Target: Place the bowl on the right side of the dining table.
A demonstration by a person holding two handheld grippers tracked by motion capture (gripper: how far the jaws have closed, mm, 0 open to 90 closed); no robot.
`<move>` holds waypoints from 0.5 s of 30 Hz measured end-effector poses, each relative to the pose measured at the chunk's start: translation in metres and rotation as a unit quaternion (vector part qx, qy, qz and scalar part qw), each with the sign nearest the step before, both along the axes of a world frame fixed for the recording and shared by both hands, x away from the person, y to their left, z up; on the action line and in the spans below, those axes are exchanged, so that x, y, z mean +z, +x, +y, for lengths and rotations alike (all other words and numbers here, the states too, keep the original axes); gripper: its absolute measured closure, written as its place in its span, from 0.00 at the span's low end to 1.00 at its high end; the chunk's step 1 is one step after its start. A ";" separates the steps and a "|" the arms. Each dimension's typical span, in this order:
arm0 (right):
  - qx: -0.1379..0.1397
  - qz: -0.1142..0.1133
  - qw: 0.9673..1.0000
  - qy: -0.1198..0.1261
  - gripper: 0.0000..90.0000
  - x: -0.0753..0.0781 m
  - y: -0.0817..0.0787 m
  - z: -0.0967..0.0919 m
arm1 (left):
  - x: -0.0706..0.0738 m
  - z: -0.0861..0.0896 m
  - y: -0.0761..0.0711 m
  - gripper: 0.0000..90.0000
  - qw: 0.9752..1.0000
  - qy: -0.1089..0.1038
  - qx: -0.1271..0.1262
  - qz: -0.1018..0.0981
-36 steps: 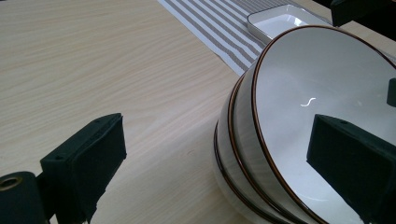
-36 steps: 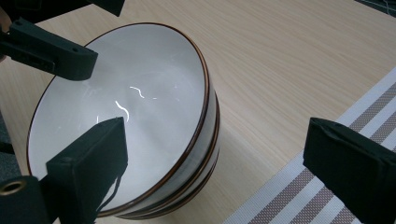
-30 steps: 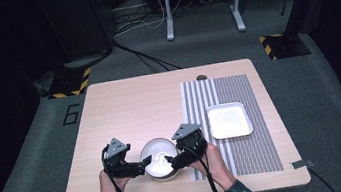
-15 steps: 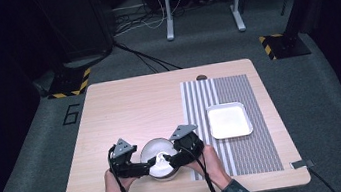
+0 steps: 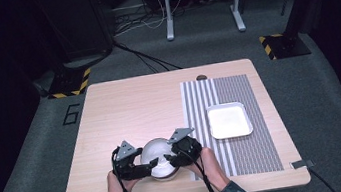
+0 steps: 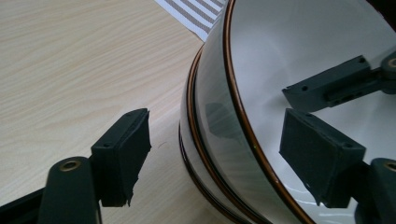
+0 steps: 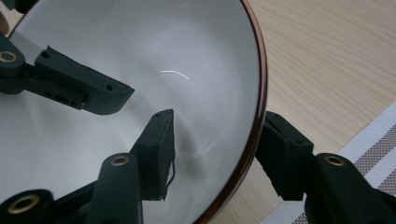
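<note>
Jaws astride bowl [image 6: 299, 60] rim

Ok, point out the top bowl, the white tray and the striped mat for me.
top bowl [image 6: 308, 46], left gripper view, on its white inner wall.
white tray [image 5: 229, 120], high view, on its flat bottom.
striped mat [image 5: 252, 152], high view, on bare stripes below the tray.

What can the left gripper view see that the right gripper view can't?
Left gripper view, not the right one: another brown-rimmed bowl nested under the white ceramic bowl with the brown rim.
Right gripper view, not the left one: the top bowl's deep middle with a bright glint.
Both: the pale wooden table, the grey-and-white striped mat, and a gripper straddling the top bowl's rim. The left gripper and right gripper have just been closing, with pads not plainly pressing yet.
</note>
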State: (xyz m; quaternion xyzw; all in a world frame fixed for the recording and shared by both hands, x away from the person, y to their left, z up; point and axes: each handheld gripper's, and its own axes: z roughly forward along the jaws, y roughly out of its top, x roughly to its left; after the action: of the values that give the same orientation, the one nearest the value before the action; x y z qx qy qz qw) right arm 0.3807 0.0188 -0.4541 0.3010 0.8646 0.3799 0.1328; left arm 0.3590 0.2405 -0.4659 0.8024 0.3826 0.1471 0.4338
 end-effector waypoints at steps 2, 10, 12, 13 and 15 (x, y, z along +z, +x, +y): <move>-0.007 -0.002 1.000 -0.004 0.56 0.000 -0.001 0.002 | 0.000 -0.001 -0.001 0.33 1.000 -0.001 -0.001 -0.001; -0.014 -0.011 1.000 -0.011 0.61 -0.001 -0.001 0.003 | -0.001 -0.009 -0.003 0.44 1.000 0.019 -0.002 -0.010; -0.014 -0.015 1.000 -0.011 0.62 -0.001 -0.001 0.002 | -0.001 -0.010 -0.004 0.46 1.000 0.022 0.002 -0.013; -0.015 -0.015 1.000 -0.010 0.62 -0.001 -0.002 0.003 | -0.001 -0.010 -0.004 0.48 1.000 0.024 0.007 -0.015; -0.015 -0.021 1.000 -0.012 0.64 0.000 -0.002 0.003 | 0.000 -0.011 -0.005 0.51 0.999 0.033 0.011 -0.020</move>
State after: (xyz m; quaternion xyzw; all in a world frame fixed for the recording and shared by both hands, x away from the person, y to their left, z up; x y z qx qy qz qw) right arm 0.3790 0.0215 -0.4542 0.3046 0.8613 0.3738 0.1602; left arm 0.3539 0.2294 -0.4661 0.8089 0.3777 0.1808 0.4127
